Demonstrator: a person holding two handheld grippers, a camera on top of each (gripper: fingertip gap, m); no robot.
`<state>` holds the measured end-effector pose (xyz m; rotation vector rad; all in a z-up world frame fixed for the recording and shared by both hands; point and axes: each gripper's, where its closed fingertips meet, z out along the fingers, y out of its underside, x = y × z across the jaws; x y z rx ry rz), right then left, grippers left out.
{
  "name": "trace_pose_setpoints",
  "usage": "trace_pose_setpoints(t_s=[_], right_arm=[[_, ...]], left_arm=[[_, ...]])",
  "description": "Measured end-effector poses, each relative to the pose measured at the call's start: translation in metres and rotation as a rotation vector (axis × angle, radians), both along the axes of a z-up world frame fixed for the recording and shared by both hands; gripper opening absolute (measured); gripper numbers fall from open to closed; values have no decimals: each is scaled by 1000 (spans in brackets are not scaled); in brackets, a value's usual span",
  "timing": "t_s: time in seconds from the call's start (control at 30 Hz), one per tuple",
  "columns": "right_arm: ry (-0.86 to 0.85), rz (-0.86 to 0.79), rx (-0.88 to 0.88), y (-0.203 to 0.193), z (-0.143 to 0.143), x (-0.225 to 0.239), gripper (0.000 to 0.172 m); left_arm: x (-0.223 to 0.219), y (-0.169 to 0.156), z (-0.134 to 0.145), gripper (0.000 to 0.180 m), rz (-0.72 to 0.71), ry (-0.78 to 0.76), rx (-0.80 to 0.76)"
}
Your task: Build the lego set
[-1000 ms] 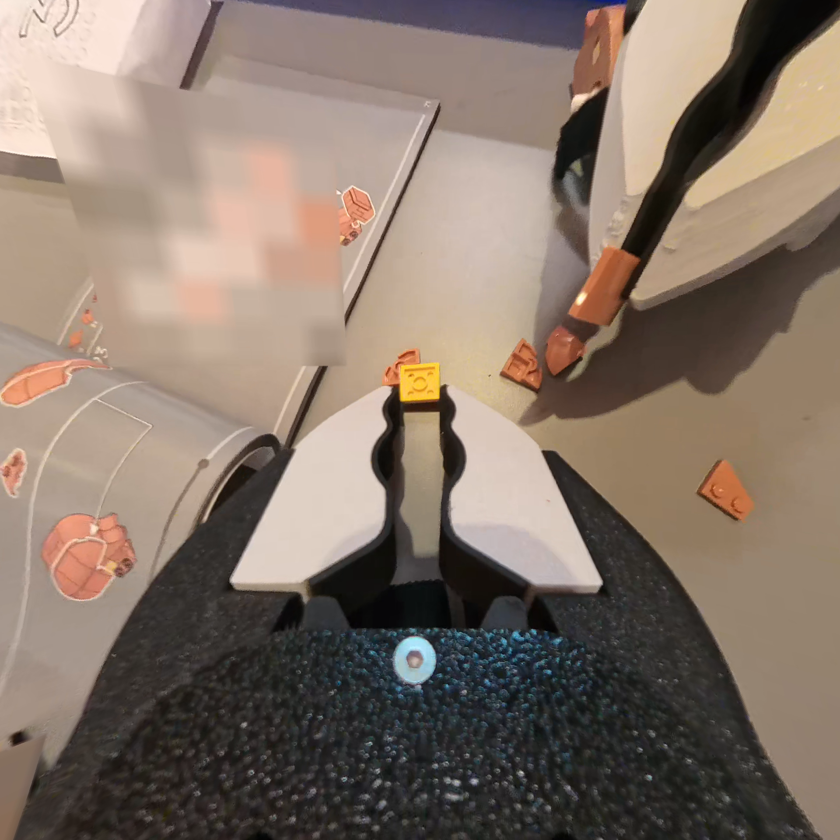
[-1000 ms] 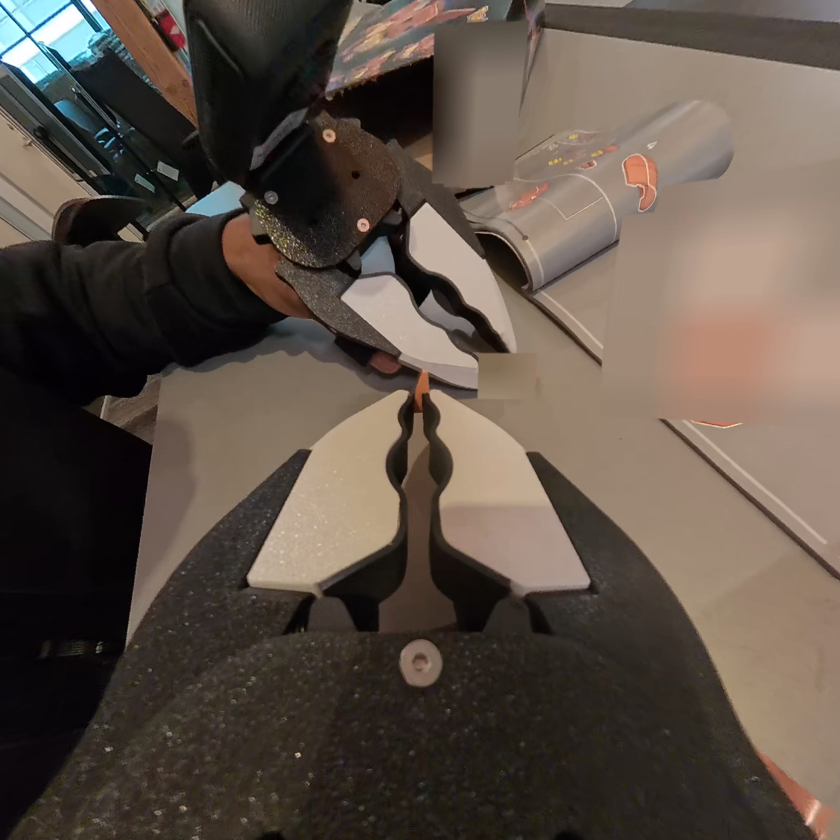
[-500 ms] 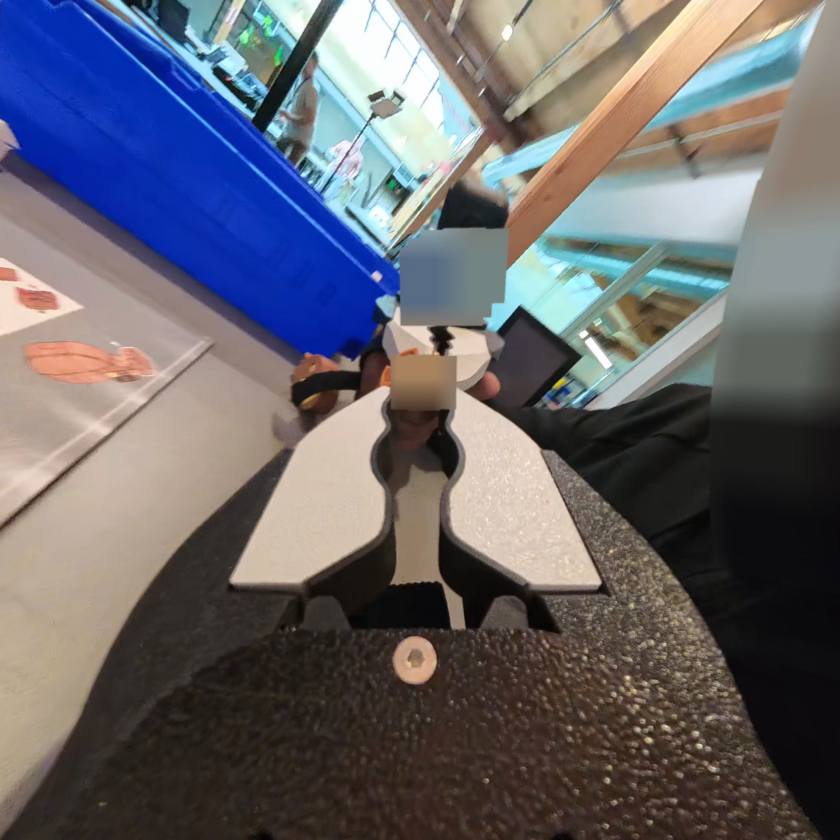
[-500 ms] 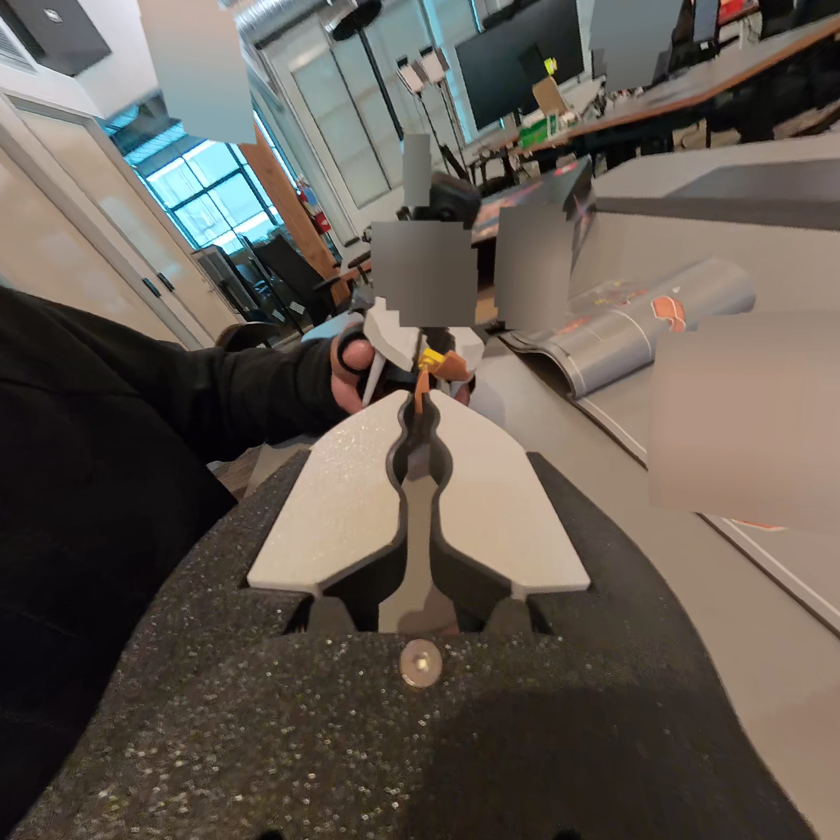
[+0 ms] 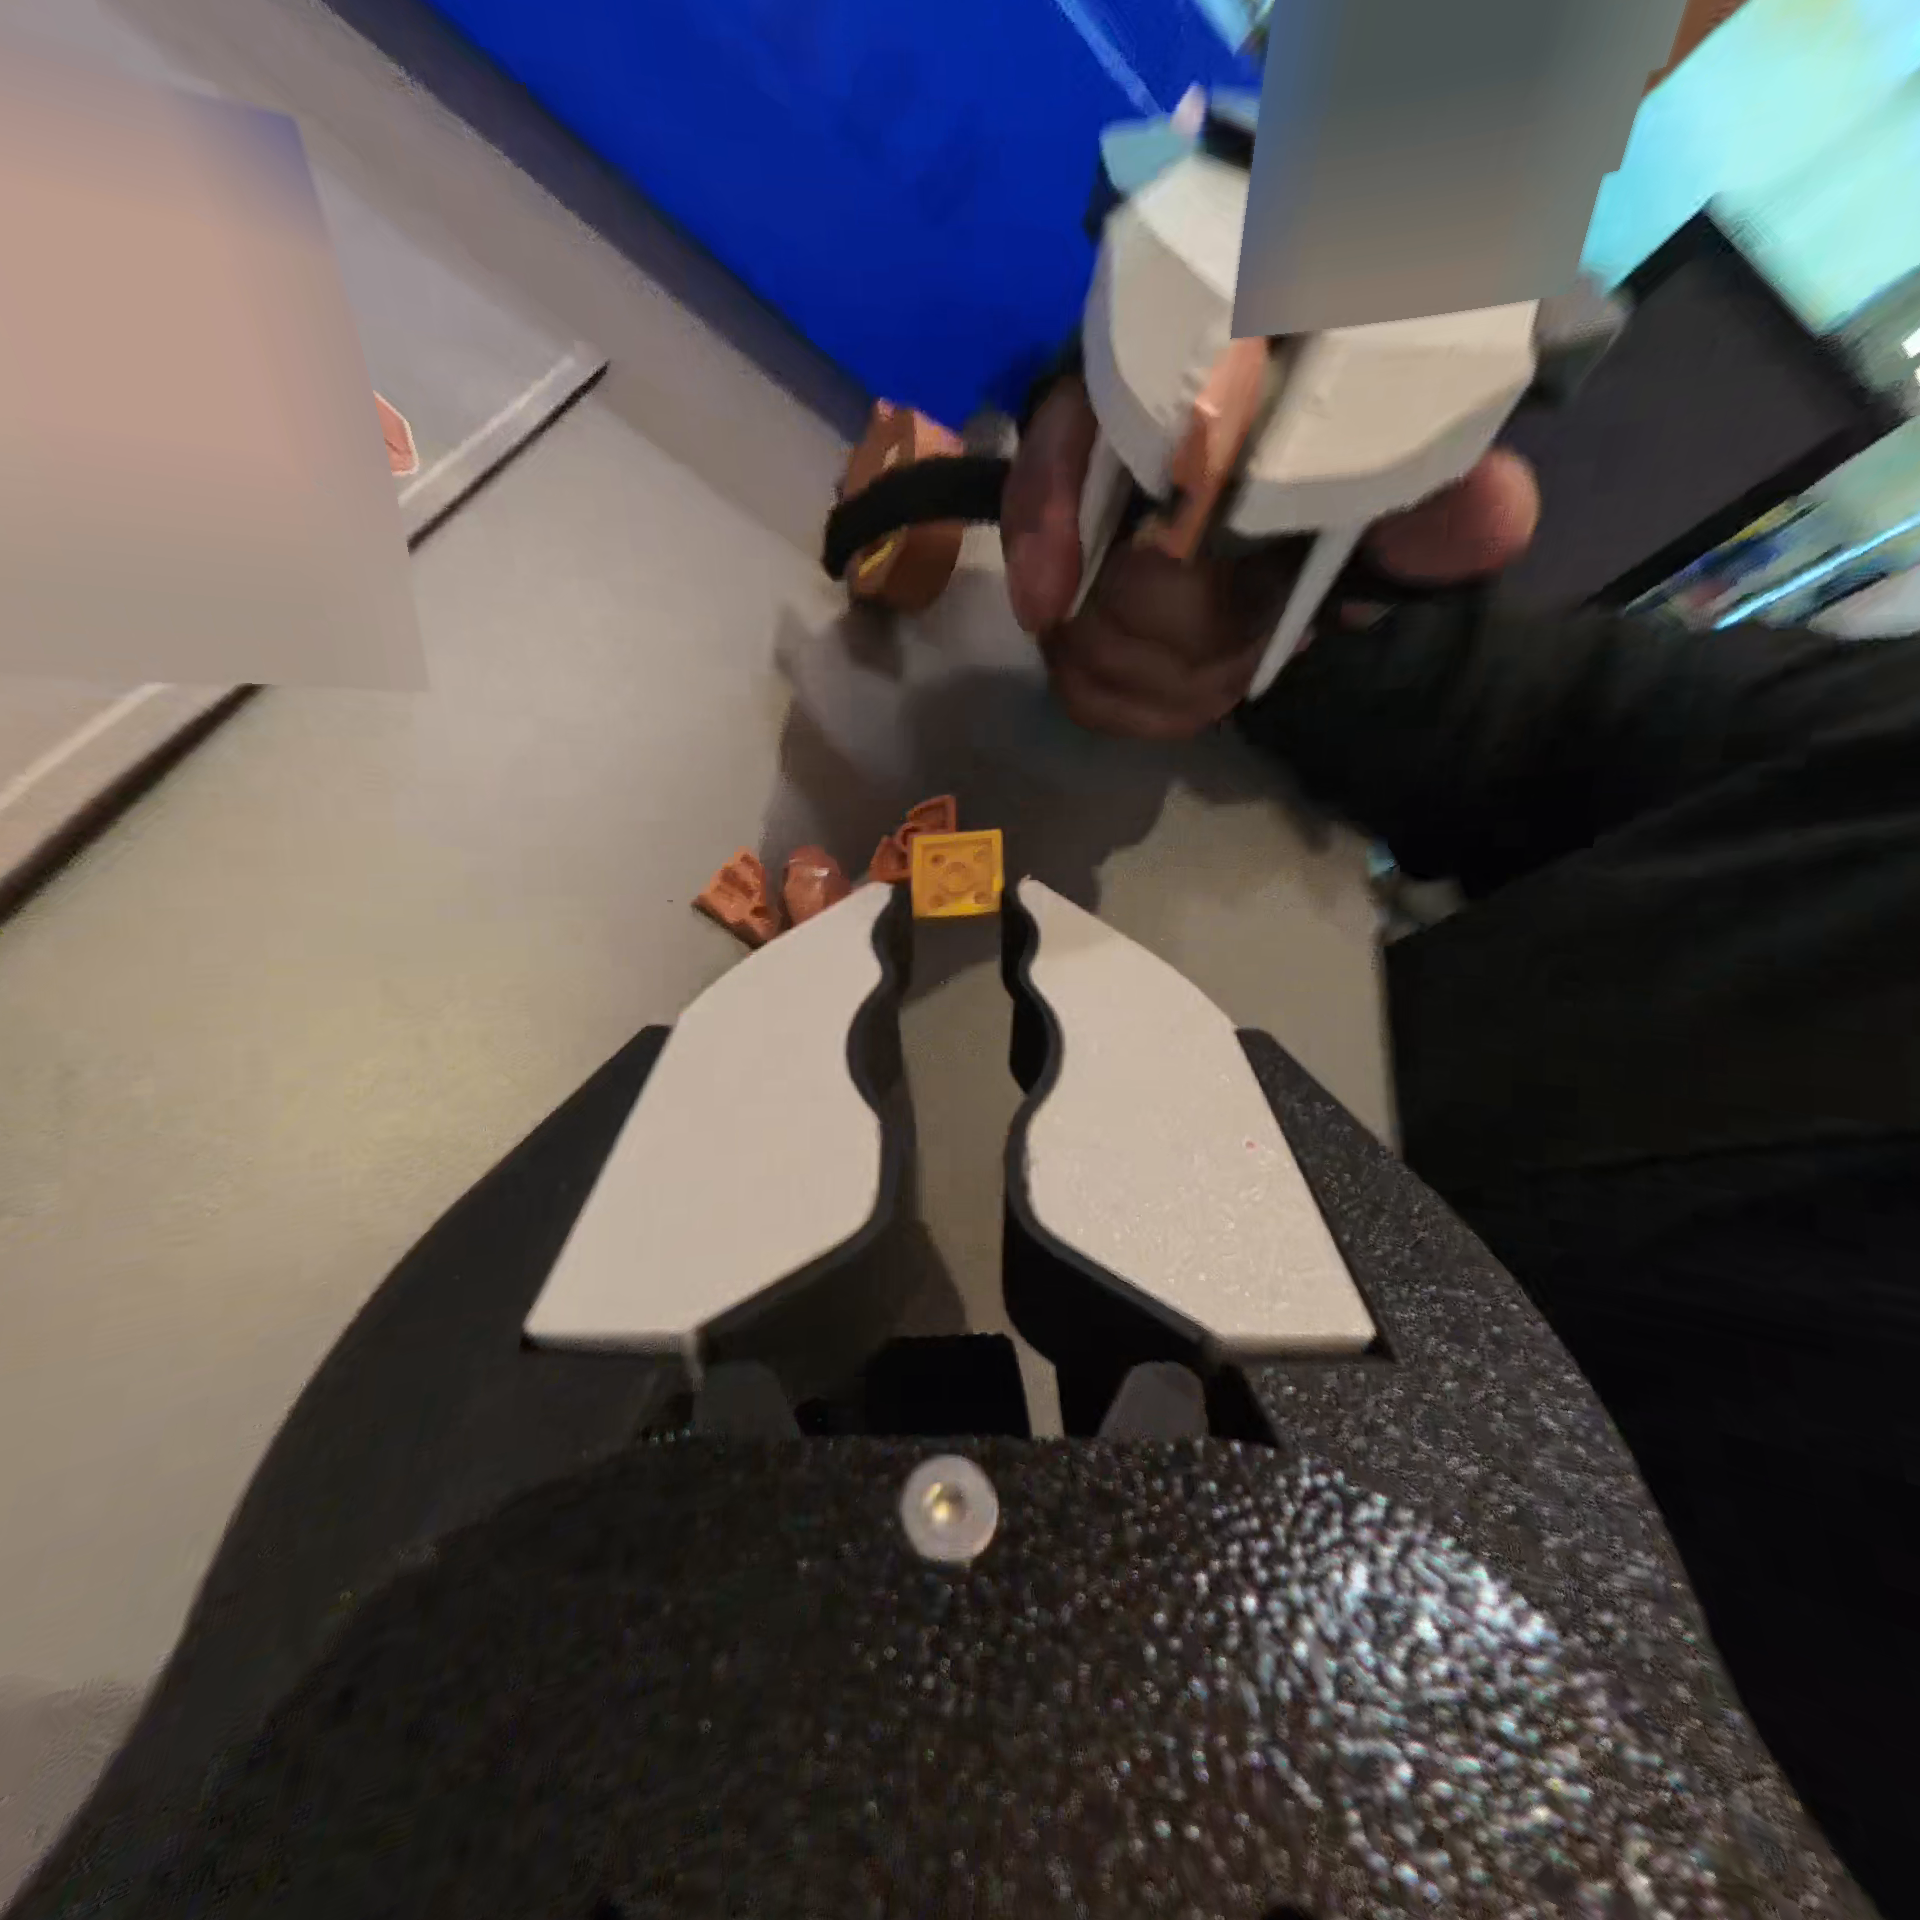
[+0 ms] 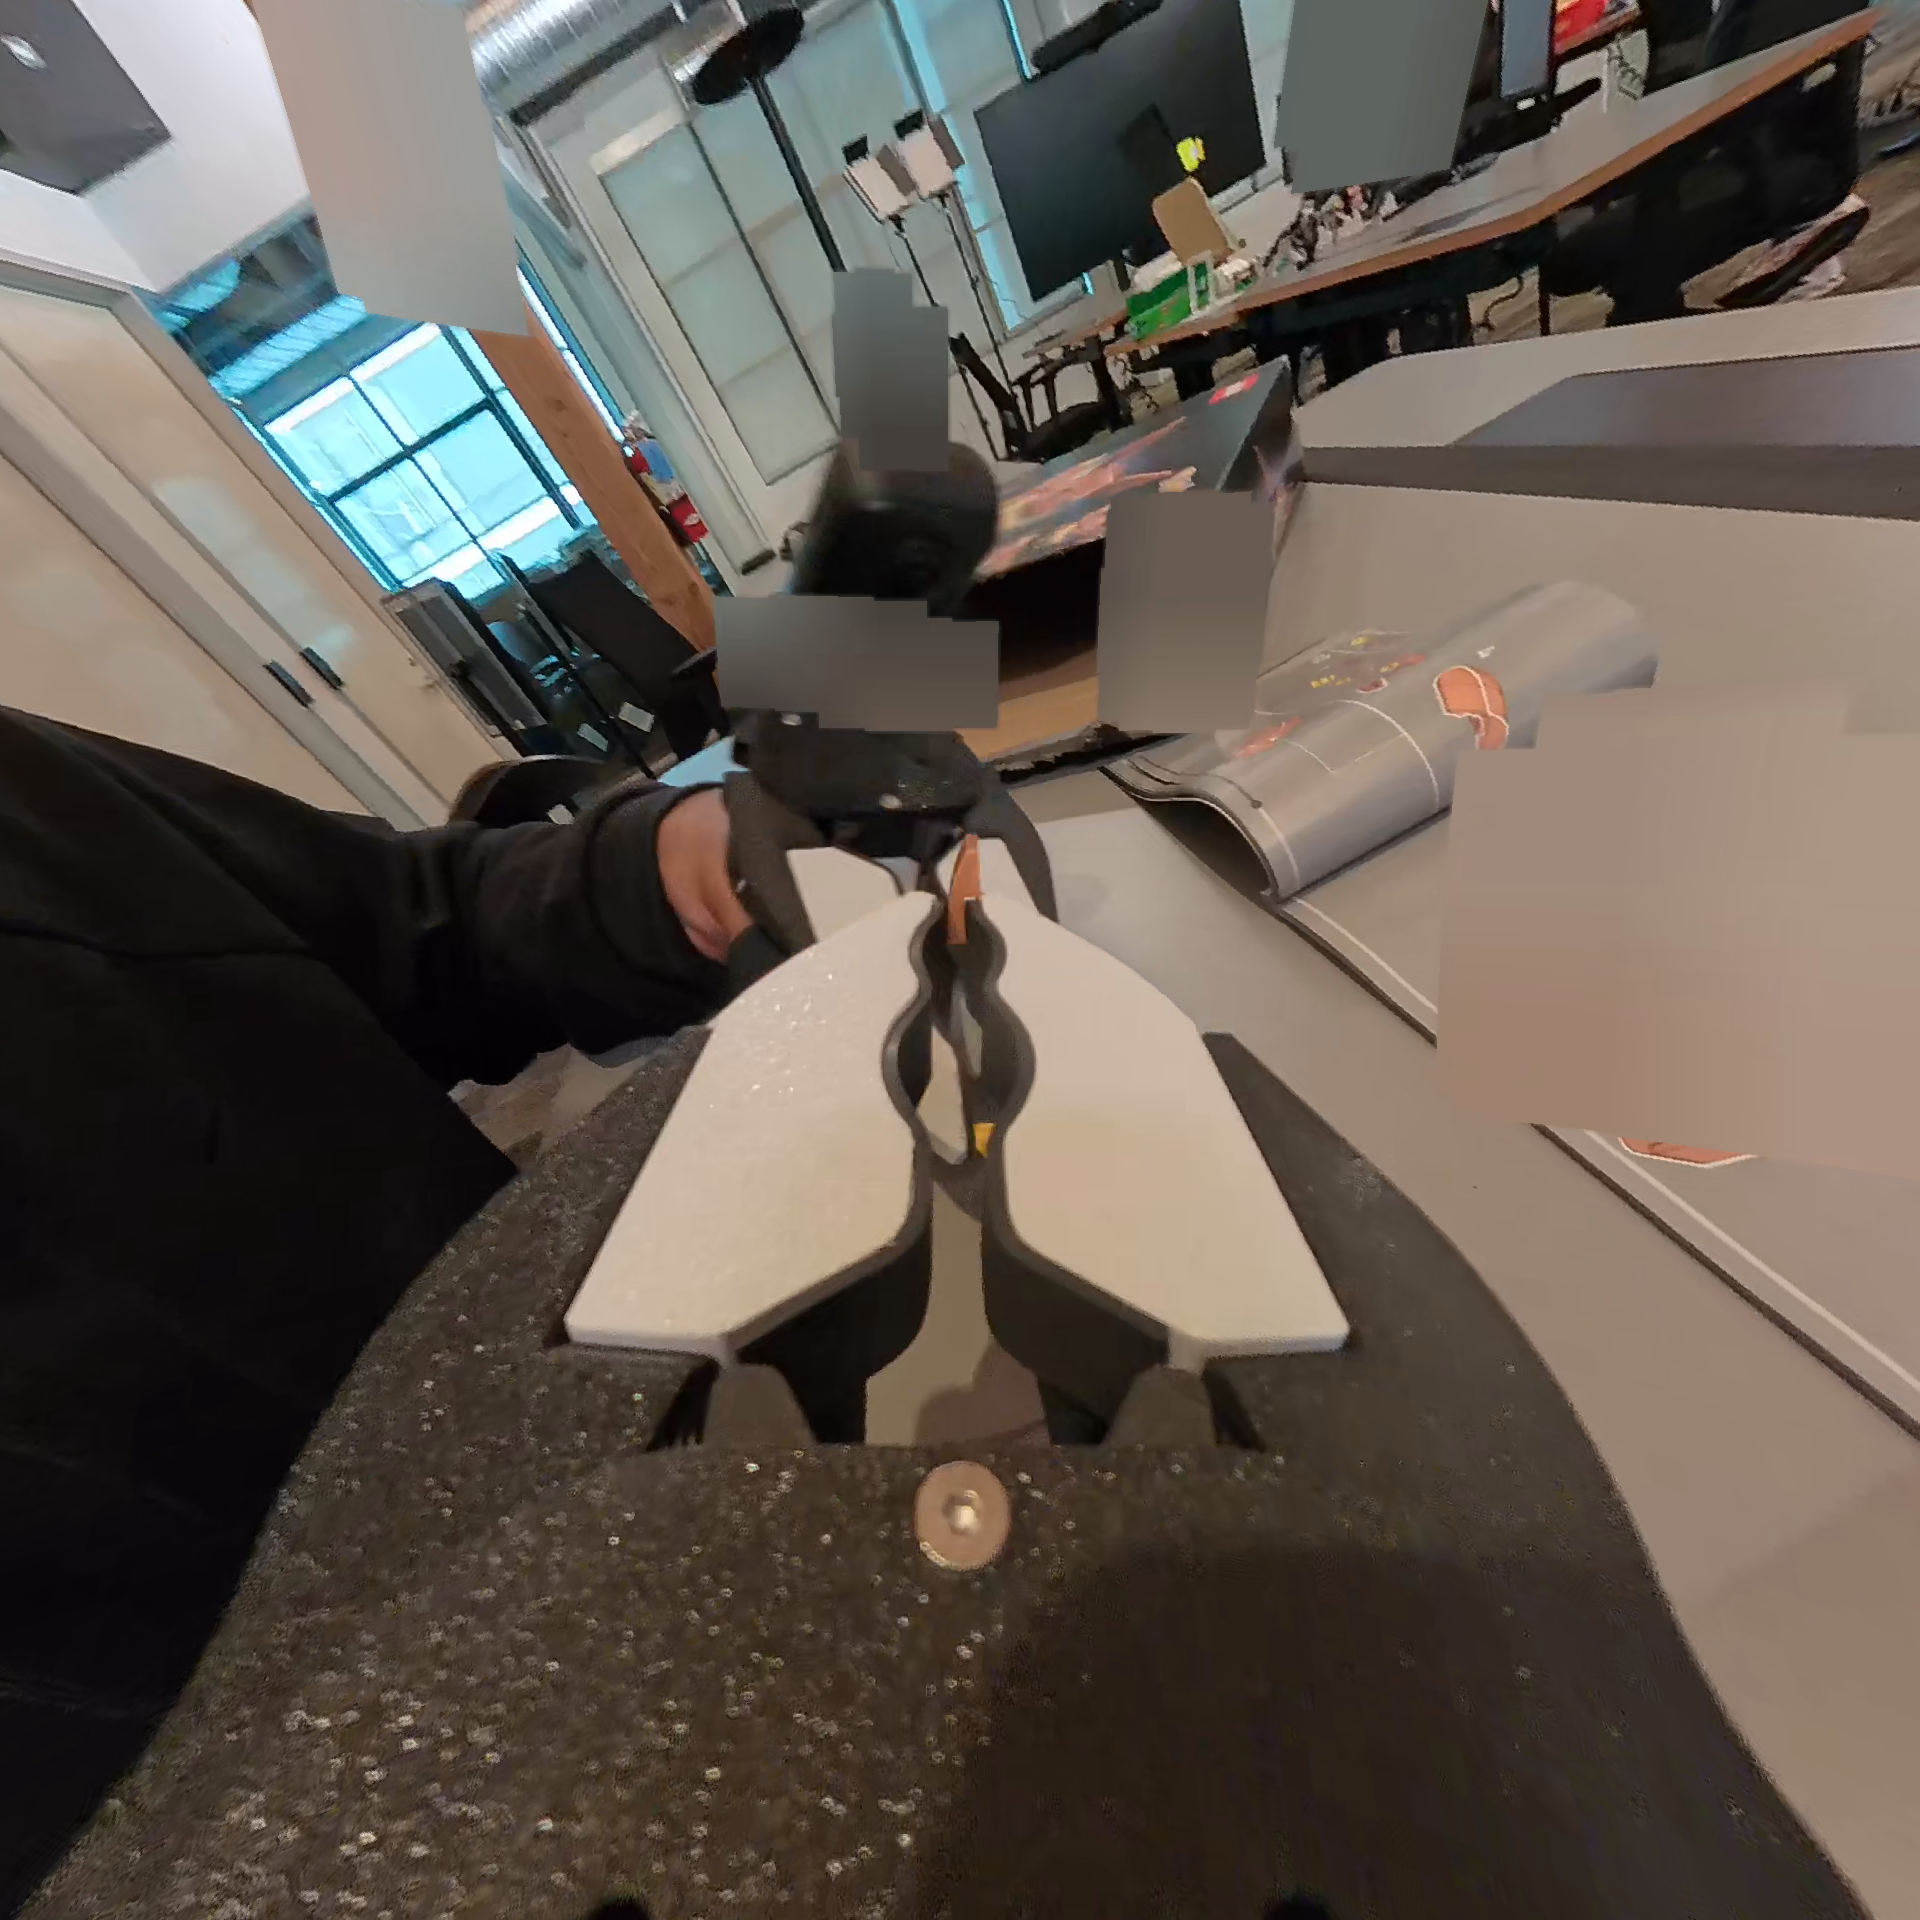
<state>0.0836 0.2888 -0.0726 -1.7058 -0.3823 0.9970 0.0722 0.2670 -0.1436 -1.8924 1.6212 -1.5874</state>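
Two grippers are in view. Left gripper (image 5: 956, 899): the fingertips clamp a small yellow square plate (image 5: 956, 875) by its side edges, held clear above the grey table (image 5: 312, 1039). Right gripper (image 6: 961, 920): the jaws are closed on a thin brown plate (image 6: 964, 902), held edge-on and projecting past the tips. Four loose brown pieces (image 5: 774, 888) lie on the table just beyond the left fingertips. An open instruction booklet (image 6: 1382, 758) lies farther off.
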Motion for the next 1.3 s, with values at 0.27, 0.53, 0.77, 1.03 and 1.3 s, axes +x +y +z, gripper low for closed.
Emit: trace_pose_setpoints(t_s=[0.27,0.53,0.77,1.03,1.3], right_arm=[[-149,-37,-153,5,-36,-1,3],[-151,-41,-211,6,-45,2,3],[-204,-80,-237,10,-55,7,3],[-212,-37,-290,5,-65,-2,3],[-250,-35,-296,4,-68,-1,3]], left_arm=[[-8,43,-25,16,-65,30,996],[-2,42,-4,16,-101,-156,1260],[-15,65,-11,17,-321,-63,1876],[-12,45,-8,19,-321,-204,1717],[-15,42,-18,20,-242,-135,1262]])
